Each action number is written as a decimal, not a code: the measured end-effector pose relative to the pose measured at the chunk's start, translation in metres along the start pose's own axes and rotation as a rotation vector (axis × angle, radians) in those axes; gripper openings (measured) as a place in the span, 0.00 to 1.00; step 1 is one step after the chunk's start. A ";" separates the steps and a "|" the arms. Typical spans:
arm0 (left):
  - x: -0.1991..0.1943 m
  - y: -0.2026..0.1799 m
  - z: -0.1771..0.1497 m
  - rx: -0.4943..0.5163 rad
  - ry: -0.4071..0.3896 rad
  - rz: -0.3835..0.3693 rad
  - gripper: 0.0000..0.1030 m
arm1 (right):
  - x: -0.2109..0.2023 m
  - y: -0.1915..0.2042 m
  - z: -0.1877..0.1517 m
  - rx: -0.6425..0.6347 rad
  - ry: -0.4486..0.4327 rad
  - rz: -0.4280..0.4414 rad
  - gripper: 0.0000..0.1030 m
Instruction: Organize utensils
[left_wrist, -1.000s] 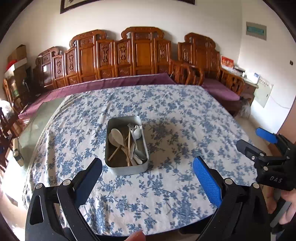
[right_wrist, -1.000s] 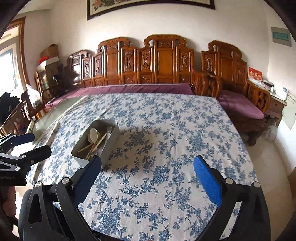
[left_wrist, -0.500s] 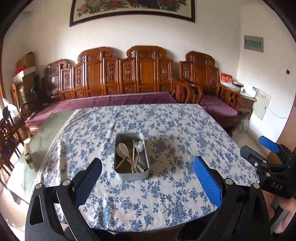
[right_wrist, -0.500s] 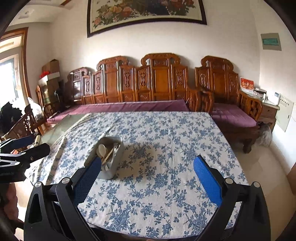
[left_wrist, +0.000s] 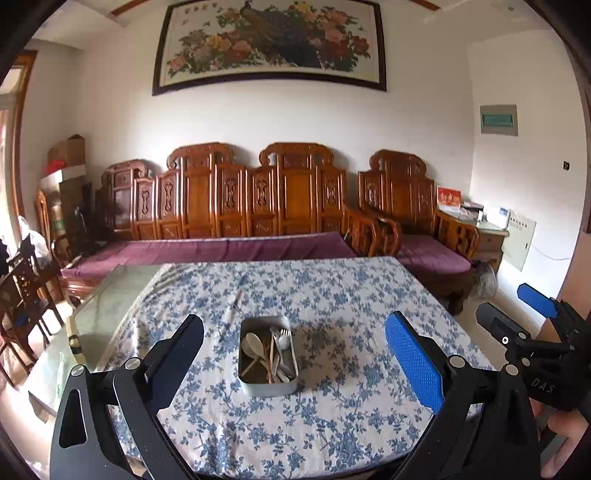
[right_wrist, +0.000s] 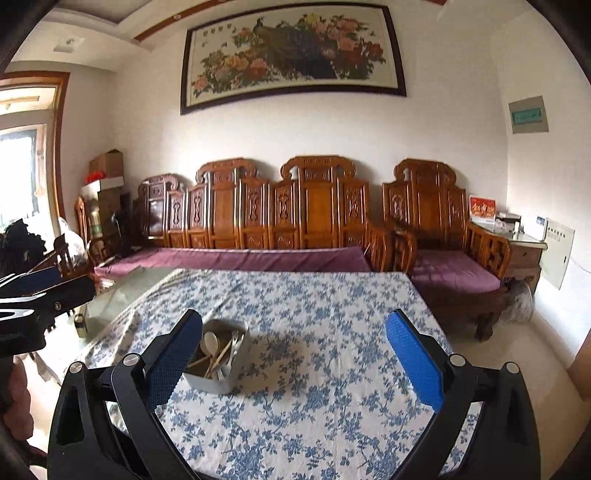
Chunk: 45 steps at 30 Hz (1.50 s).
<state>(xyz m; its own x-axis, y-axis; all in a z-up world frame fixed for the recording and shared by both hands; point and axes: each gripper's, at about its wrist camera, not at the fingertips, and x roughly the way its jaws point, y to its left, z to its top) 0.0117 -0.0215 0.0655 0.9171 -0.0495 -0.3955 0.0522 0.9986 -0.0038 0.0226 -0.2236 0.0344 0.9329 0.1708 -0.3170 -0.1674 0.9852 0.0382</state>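
From the left wrist camera, the left gripper (left_wrist: 293, 345) has its two fingers spread wide with nothing between them. Beyond it, a grey metal tin (left_wrist: 268, 355) sits on the table (left_wrist: 332, 435), which is covered by a white cloth with a blue flower print. The tin lies roughly in the middle of the near half of the cloth, well apart from every edge. Inside it lie a pale spoon (left_wrist: 254, 344), a light-coloured fork (left_wrist: 277, 338) and several more utensils, crossed over one another so that the rest cannot be told apart. At the right edge of this view the right gripper (left_wrist: 517, 306) shows from the side, held off the table's right edge, its fingers parted.

From the right wrist camera, the right gripper (right_wrist: 293, 347) is likewise wide open and holds nothing. The tin (right_wrist: 218, 363) appears just behind its left finger, on the left part of the cloth, with the spoon (right_wrist: 210, 341) and thin handles leaning inside. The left gripper (right_wrist: 44, 288) reaches in from the left edge, above the bare glass strip (right_wrist: 122, 295) beside the cloth.
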 end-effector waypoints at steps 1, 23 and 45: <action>-0.003 -0.001 0.000 0.003 -0.008 0.005 0.92 | -0.003 -0.001 0.002 0.003 -0.008 0.002 0.97; -0.005 0.004 -0.007 -0.020 0.003 0.016 0.92 | -0.012 -0.004 0.009 0.014 -0.031 0.007 0.97; 0.000 0.001 -0.011 -0.011 0.014 0.014 0.92 | -0.011 -0.004 0.007 0.012 -0.024 0.009 0.97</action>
<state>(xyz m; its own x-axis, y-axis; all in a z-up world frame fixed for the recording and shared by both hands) 0.0072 -0.0204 0.0555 0.9122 -0.0355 -0.4082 0.0351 0.9993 -0.0087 0.0155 -0.2292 0.0440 0.9387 0.1799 -0.2940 -0.1721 0.9837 0.0523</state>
